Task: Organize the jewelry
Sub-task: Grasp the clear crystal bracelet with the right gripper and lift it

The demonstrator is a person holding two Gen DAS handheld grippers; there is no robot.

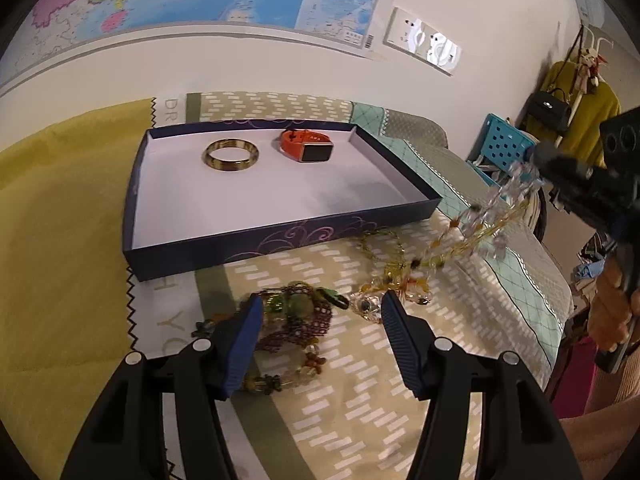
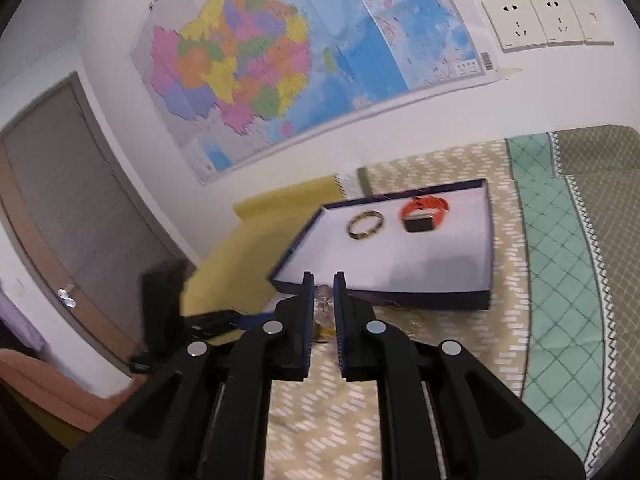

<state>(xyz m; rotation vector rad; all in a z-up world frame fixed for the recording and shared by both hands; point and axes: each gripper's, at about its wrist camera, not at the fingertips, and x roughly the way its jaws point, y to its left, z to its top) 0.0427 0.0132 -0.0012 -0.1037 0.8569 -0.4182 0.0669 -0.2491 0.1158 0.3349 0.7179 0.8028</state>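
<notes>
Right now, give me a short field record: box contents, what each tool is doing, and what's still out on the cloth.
box: open, dark blue, white inside
in box: gold bangle; orange smartwatch
left tool: open, over a tangled bead pile on the cloth
right tool: shut on a clear bead necklace, which hangs down beside the box
still out: bead pile; amber bead strand
</notes>
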